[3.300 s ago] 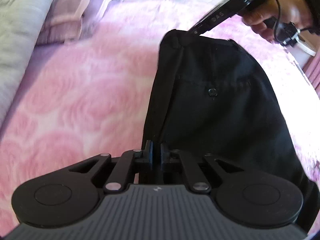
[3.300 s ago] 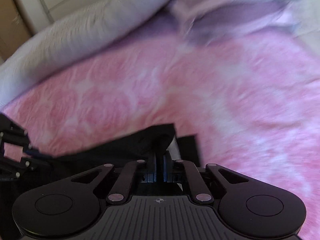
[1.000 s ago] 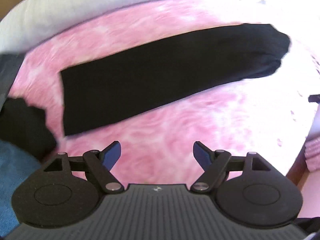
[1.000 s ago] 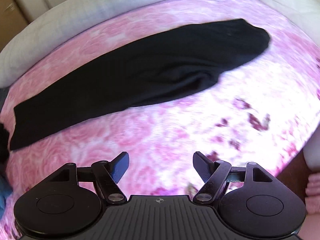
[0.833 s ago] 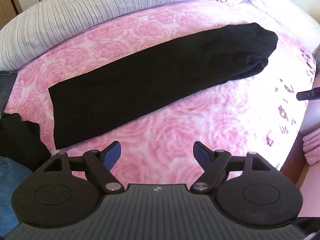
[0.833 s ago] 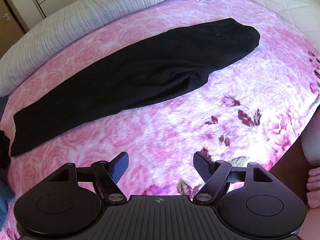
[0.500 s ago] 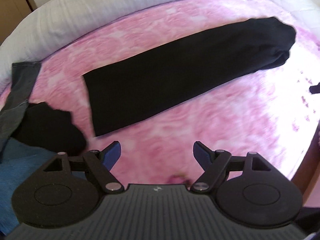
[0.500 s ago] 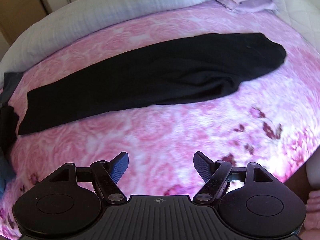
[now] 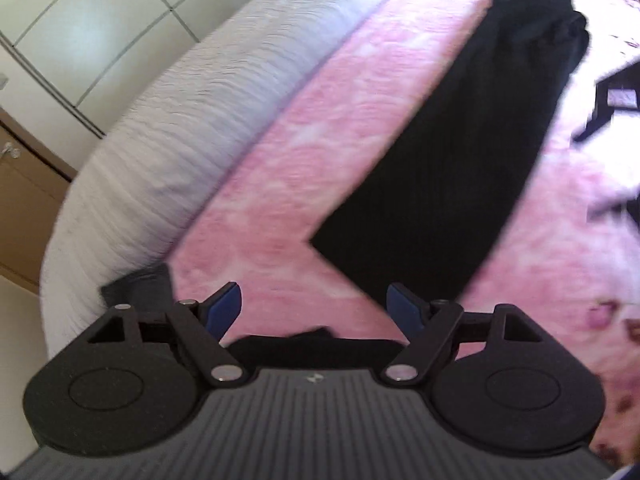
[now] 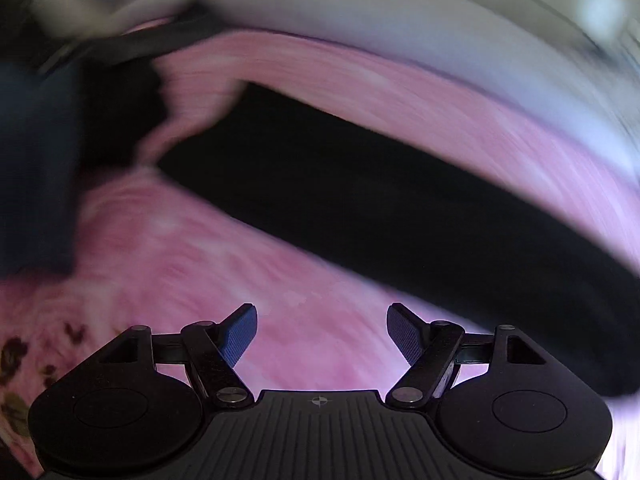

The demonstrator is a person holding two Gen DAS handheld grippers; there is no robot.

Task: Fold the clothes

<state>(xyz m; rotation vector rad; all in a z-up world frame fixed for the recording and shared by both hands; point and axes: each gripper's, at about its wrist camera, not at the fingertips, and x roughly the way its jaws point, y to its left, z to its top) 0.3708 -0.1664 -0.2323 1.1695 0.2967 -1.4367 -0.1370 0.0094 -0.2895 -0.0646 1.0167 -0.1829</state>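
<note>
- At the far left of the left wrist view, white cupboard doors (image 9: 80, 20) and a brown wooden panel (image 9: 24, 208) stand beside the bed.
- A rolled grey-white ribbed duvet (image 9: 192, 120) lies along the edge of the pink rose-patterned blanket (image 9: 320, 128).
- A dark grey piece of fabric (image 9: 140, 284) lies just beside the duvet's lower end.
- The left gripper (image 9: 314, 308) has its blue-padded fingers spread wide with nothing between them, above the pink blanket.
- The black trousers (image 9: 452, 168) lie flat on the blanket, folded lengthwise into a long strip; the hem corner is close ahead of the gripper's right-hand finger, and the waist end reaches toward the top right.
- At the right edge, blurred black parts (image 9: 612, 108) of the other tool show.
- In the heavily blurred right wrist view, a blue garment (image 10: 36, 168) and another black garment (image 10: 120, 120) sit at the left.
- The black trousers (image 10: 380, 200) run from centre toward the lower right.
- The right gripper (image 10: 322, 334) is spread, empty, over the pink blanket (image 10: 200, 248).
</note>
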